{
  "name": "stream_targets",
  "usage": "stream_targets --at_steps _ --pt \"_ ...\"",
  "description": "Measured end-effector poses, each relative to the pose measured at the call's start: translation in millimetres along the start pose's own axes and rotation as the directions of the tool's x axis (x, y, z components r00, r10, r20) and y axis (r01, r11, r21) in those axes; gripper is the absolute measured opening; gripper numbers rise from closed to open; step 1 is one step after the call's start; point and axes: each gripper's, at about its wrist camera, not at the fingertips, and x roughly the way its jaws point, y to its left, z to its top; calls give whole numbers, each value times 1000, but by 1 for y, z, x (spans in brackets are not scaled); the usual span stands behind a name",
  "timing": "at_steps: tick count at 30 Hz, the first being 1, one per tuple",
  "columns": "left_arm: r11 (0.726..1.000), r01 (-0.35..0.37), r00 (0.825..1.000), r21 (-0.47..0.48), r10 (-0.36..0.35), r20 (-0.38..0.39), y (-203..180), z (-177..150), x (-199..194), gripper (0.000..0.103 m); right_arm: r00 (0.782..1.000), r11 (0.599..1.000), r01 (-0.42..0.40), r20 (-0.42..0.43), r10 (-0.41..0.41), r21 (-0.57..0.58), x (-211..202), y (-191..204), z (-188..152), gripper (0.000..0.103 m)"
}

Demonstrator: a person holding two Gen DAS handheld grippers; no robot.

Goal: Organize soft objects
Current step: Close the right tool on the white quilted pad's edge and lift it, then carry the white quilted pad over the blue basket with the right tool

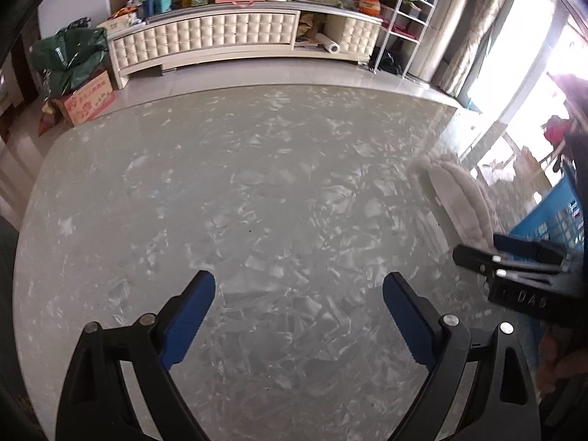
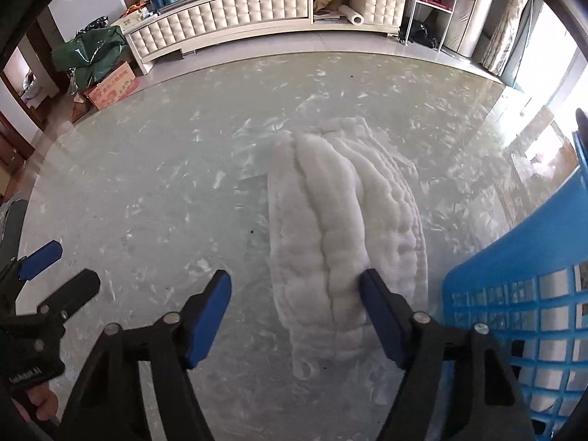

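Observation:
A white fluffy folded cloth point(image 2: 338, 228) lies on the marbled table point(image 2: 147, 183). My right gripper point(image 2: 296, 284) is open, its jaws wide apart over the cloth's near end, the right finger pad point(image 2: 382, 316) touching the cloth's side. The cloth also shows at the right of the left wrist view point(image 1: 463, 198). My left gripper point(image 1: 298, 286) is open and empty above bare table, well left of the cloth. A blue plastic basket point(image 2: 522, 279) stands right of the cloth, and also shows in the left wrist view point(image 1: 551, 217).
The table's far edge point(image 1: 257, 88) curves in front of a tiled floor. A cream cabinet point(image 1: 228, 36) with clutter on top, a white shelf rack point(image 1: 408, 22), a green bag point(image 1: 70, 55) and a cardboard box point(image 1: 88, 99) stand beyond.

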Motion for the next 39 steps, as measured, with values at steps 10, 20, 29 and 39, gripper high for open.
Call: stream_targets --at_steps 10,20,29,39 --pt "1000 3 1000 -11 -3 5 -1 -4 3 92 995 993 89 45 -86 -75 -5 10 -10 28" --pt "999 -28 999 37 26 43 -23 -11 -8 92 998 999 28 60 -25 -47 -20 -8 -19 16" --pt "997 -68 994 43 65 84 -31 -11 -52 92 994 995 -66 85 72 -78 -57 1 -29 15" --pt "994 -109 985 -10 109 133 -45 -25 -124 92 971 975 -177 136 195 -132 -123 14 -51 15"
